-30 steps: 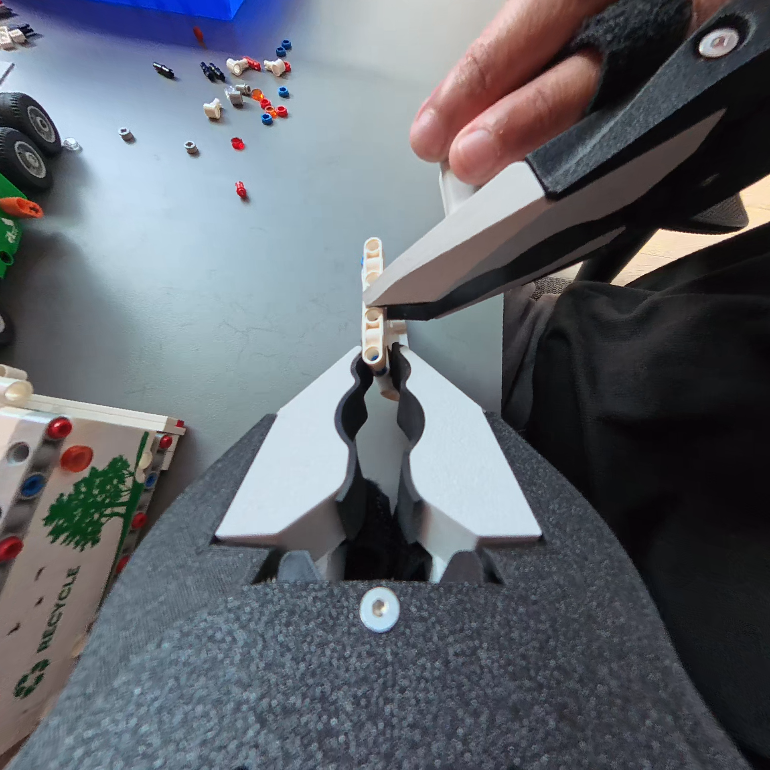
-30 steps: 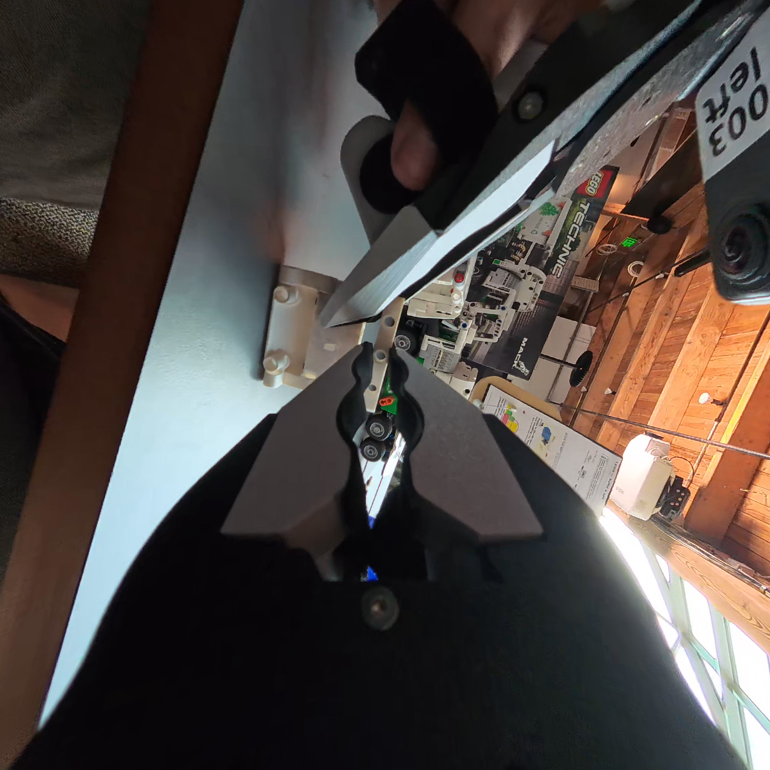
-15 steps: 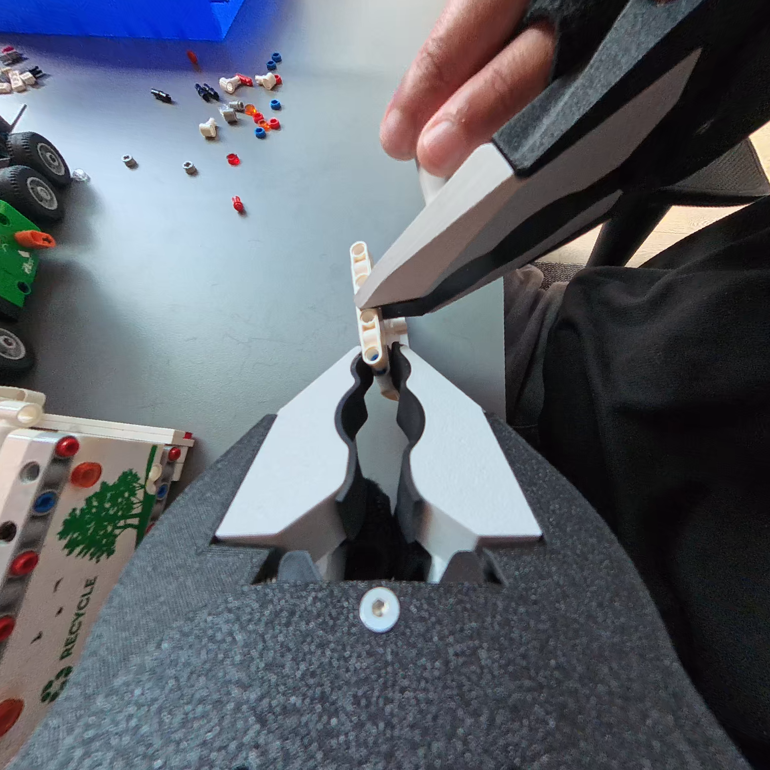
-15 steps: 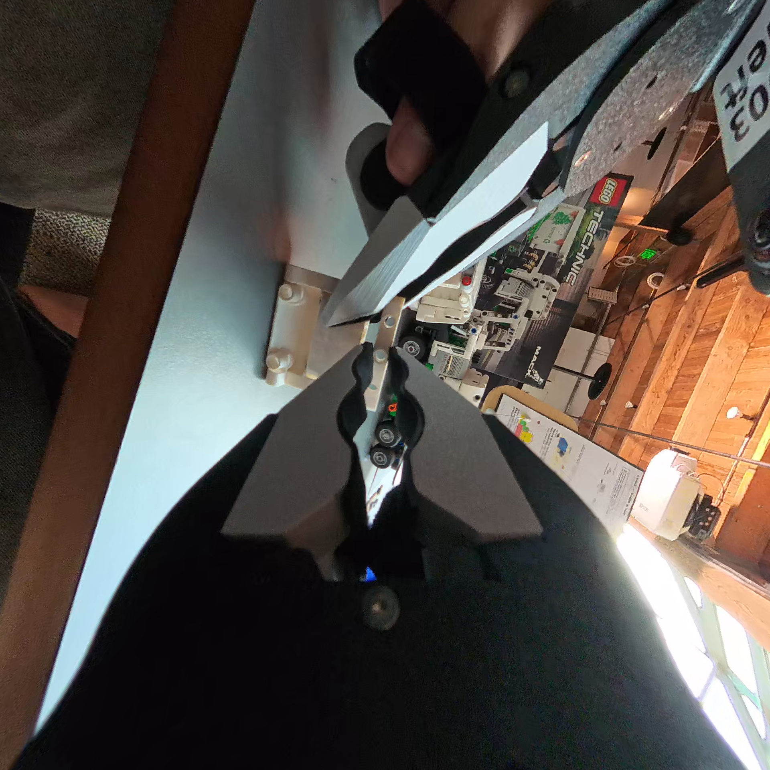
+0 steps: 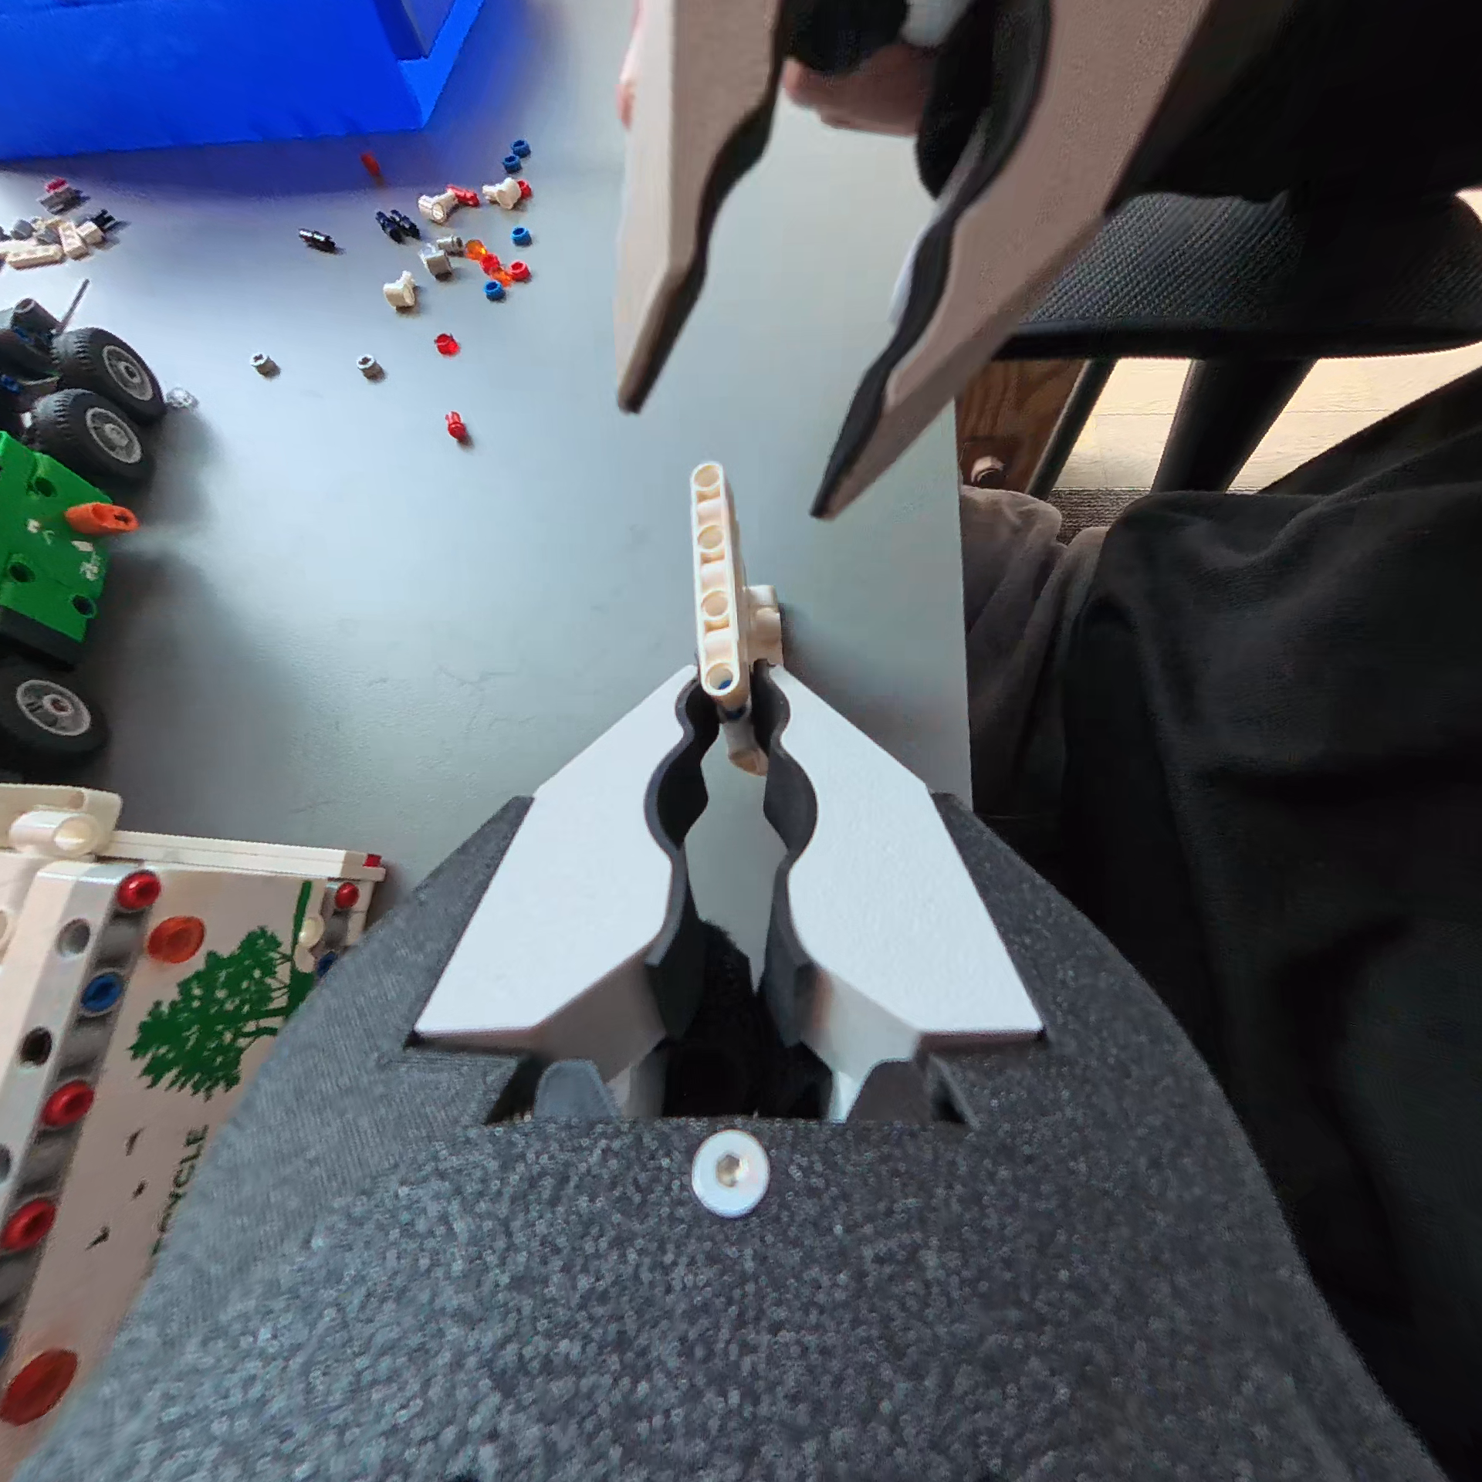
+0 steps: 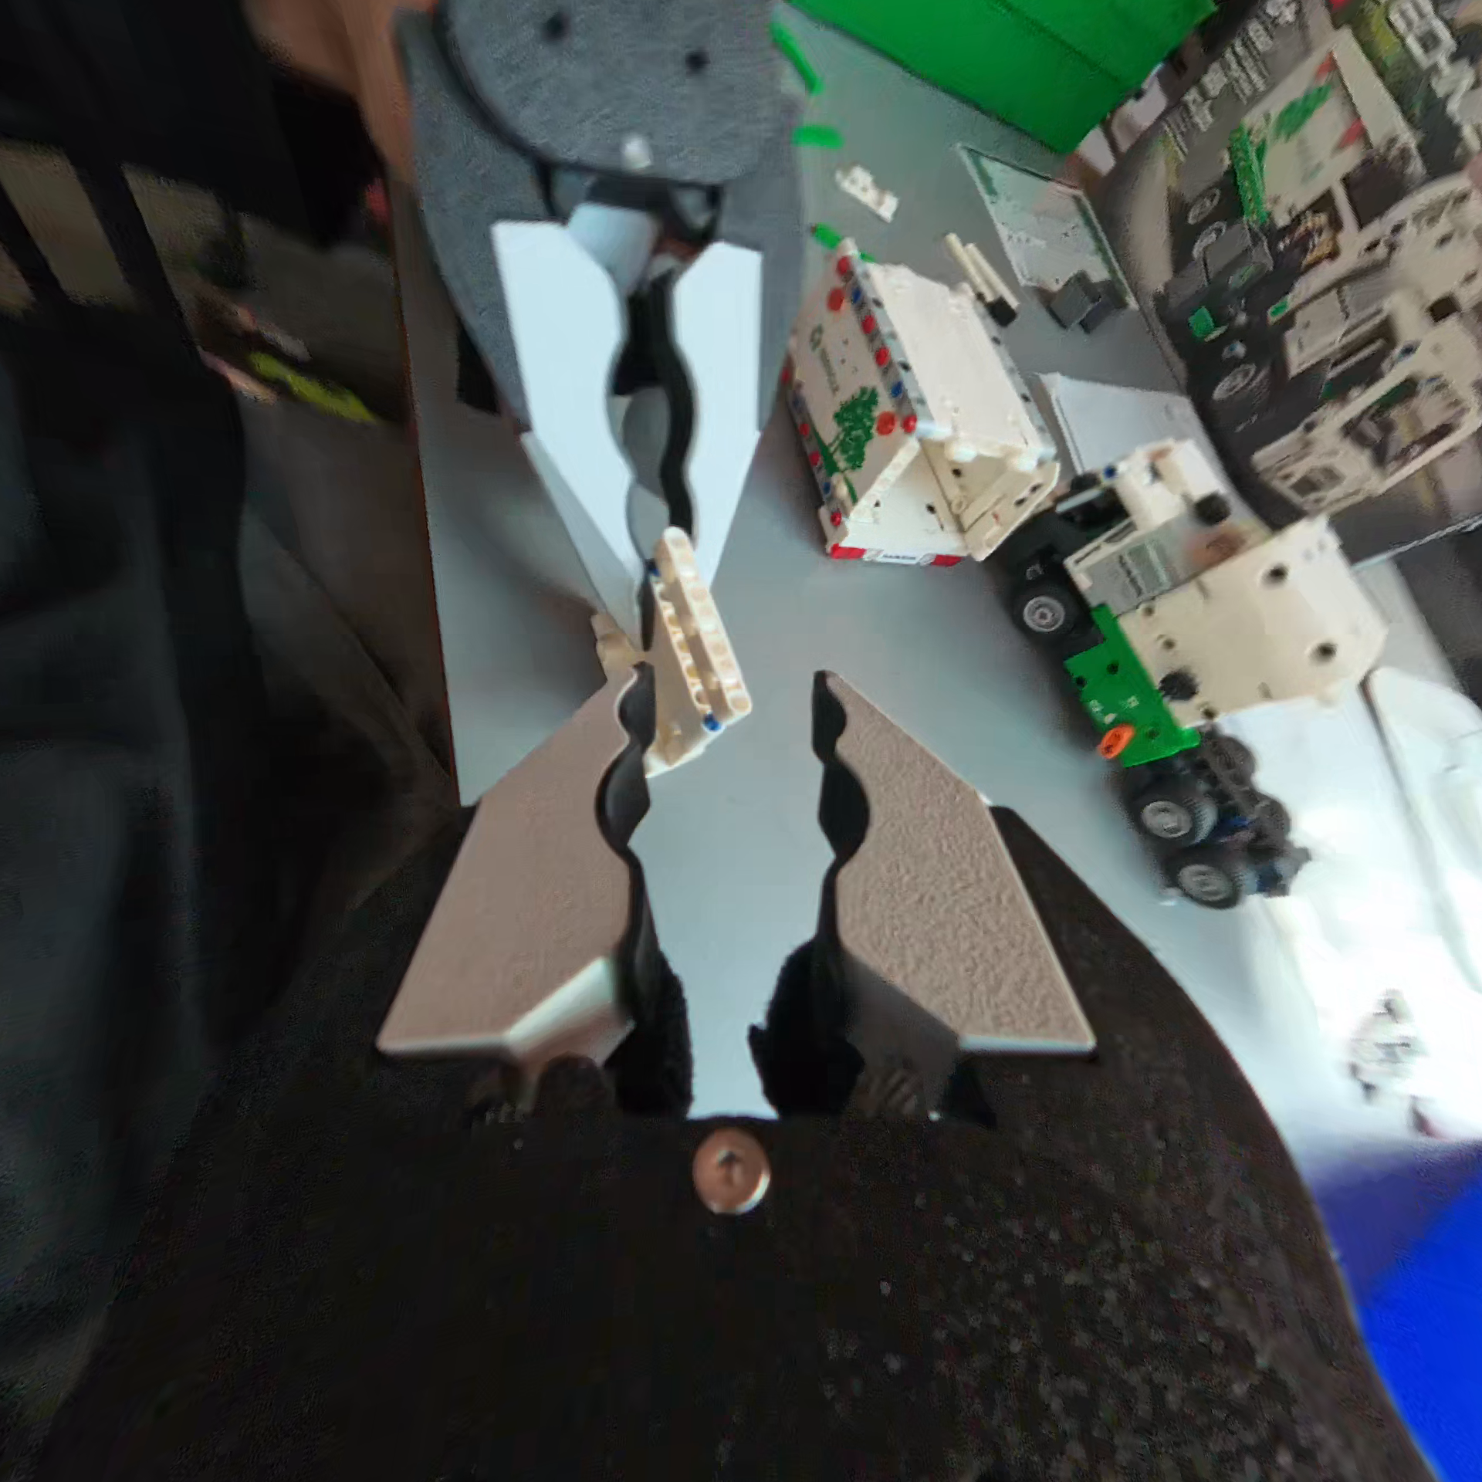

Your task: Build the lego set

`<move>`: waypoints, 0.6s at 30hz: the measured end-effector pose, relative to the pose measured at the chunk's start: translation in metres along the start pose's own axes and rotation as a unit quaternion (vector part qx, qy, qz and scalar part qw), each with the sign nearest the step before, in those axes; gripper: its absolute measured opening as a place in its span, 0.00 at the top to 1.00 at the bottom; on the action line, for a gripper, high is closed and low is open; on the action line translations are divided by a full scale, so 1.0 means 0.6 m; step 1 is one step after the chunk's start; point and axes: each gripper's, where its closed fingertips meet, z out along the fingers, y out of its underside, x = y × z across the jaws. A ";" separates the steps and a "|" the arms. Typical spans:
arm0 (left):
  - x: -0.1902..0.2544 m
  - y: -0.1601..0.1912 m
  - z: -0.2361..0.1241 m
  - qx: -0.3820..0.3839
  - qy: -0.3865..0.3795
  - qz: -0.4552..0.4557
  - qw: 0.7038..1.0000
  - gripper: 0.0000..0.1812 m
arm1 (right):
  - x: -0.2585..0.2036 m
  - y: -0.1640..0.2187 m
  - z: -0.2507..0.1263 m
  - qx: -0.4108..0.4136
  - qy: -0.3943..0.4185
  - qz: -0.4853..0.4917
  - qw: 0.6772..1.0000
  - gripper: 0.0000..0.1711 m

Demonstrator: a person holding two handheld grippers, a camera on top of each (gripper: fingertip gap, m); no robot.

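Observation:
My left gripper (image 5: pixel 734 694) is shut on the lower end of a small white beam assembly (image 5: pixel 722 577) and holds it upright above the grey table (image 5: pixel 417 609) near its edge. My right gripper (image 6: pixel 726 682) is open and empty. Its left finger sits right beside the assembly (image 6: pixel 698 649); I cannot tell whether they touch. In the left wrist view the right gripper (image 5: pixel 722 457) hangs open just above the assembly. In the right wrist view the left gripper (image 6: pixel 653 593) comes in from the top with the assembly in its tips.
A white truck body with a green tree print (image 5: pixel 144 1026) (image 6: pixel 898 417) lies near the left gripper. The green and white truck cab with wheels (image 6: pixel 1203 633) (image 5: pixel 56 481) stands farther off. Loose small parts (image 5: pixel 449 240), a blue bin (image 5: pixel 200 72) and the set's box (image 6: pixel 1323 240) are around.
My right gripper, shut on the assembly's side before, has opened, let go and drawn back while turning. My left gripper still holds the assembly.

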 end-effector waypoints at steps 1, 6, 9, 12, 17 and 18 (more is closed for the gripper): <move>0.000 0.000 0.000 0.000 -0.001 0.002 1.000 0.97 | 0.002 0.006 -0.001 0.024 -0.025 0.049 0.998 0.78; 0.005 -0.002 -0.001 0.004 0.004 0.010 1.000 0.97 | -0.018 0.034 0.025 0.017 -0.062 0.051 0.997 0.82; 0.008 -0.004 -0.002 0.009 0.009 0.015 1.000 0.97 | -0.029 0.036 0.041 0.018 -0.084 0.055 0.995 0.87; 0.008 -0.010 -0.008 0.025 0.015 0.011 1.000 0.97 | -0.036 0.021 0.042 0.059 -0.123 0.099 0.986 0.92; 0.005 -0.019 -0.014 0.045 0.021 -0.001 0.999 0.97 | -0.037 0.013 0.037 0.083 -0.153 0.151 0.973 0.96; 0.000 -0.023 -0.015 0.052 0.008 0.003 0.999 0.96 | -0.033 0.012 0.037 0.087 -0.154 0.163 0.971 0.96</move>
